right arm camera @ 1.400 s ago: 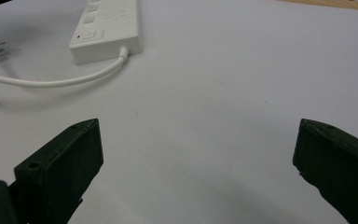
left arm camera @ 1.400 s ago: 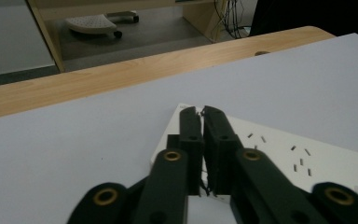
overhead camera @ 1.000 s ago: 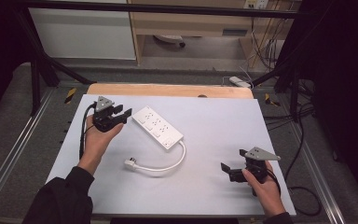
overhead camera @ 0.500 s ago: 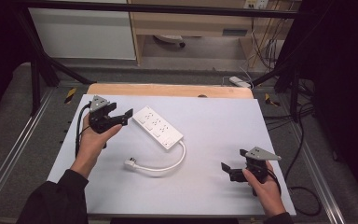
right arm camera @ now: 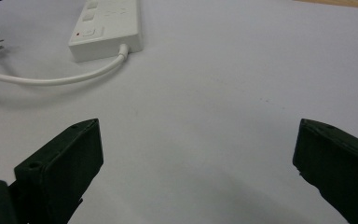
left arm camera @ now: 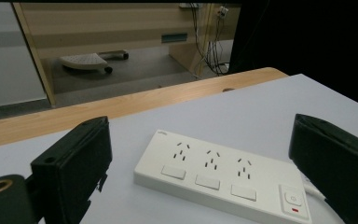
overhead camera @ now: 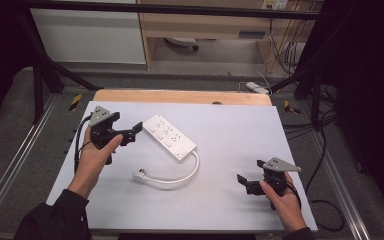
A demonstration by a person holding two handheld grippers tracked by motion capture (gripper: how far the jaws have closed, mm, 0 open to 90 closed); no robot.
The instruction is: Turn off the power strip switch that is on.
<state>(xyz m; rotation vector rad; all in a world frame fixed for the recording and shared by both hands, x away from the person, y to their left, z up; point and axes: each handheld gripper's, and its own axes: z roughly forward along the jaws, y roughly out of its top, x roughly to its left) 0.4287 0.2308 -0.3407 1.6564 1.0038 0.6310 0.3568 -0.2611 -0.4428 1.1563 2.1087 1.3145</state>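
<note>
Raised left hand-held gripper (overhead camera: 130, 134) opening beside boxy power strip (overhead camera: 170, 136).

Left claw (overhead camera: 130, 134) raised off the table, jaws just opened wide, empty; right claw (overhead camera: 247, 181) low, jaws apart, empty

Lying across the counter (overhead camera: 240, 200), a pale grey sheet, leaving a strip of bare wood (overhead camera: 180, 96) showing along the far edge. Running down either side, metal rails (overhead camera: 10, 170) over grey floor. Standing beyond the far edge, a light wooden cabinet (overhead camera: 205, 22) beside a white panel (overhead camera: 87, 35). Resting on the floor under the cabinet, a white wheeled base (left arm camera: 86, 60). Lying on the floor at the far right, a small white box (overhead camera: 257, 87) among hanging cables (overhead camera: 280, 30). Trailing over the floor at the near right, a black cable loop (overhead camera: 330, 220).
</note>
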